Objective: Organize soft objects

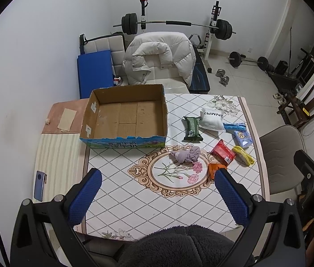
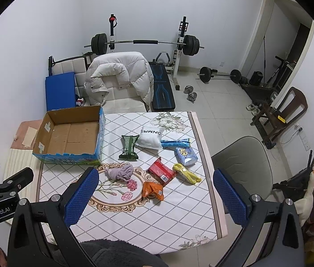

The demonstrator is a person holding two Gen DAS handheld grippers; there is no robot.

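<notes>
Your desk (image 1: 179,202) under its diamond-patterned cloth carries everything, and the biggest thing on it is the open cardboard box (image 1: 125,115) at the far left, showing only its bare bottom. To the right of the box the soft objects lie scattered: the white pillow pack (image 1: 212,119) farthest back, touching the green tissue pouch (image 1: 191,128) on its left, with the blue tissue packs (image 1: 239,132) just beside it on the right. Nearer you sit the red packet (image 1: 223,152), the crumpled purple cloth (image 1: 187,154) on the flower medallion, the yellow bundle (image 1: 243,154) near the desk's right edge, and the orange packet (image 2: 153,190). Your left gripper (image 1: 158,197) hangs above the near desk with its jaws wide apart, holding nothing; your right gripper (image 2: 155,197) likewise stands spread and unladen.
</notes>
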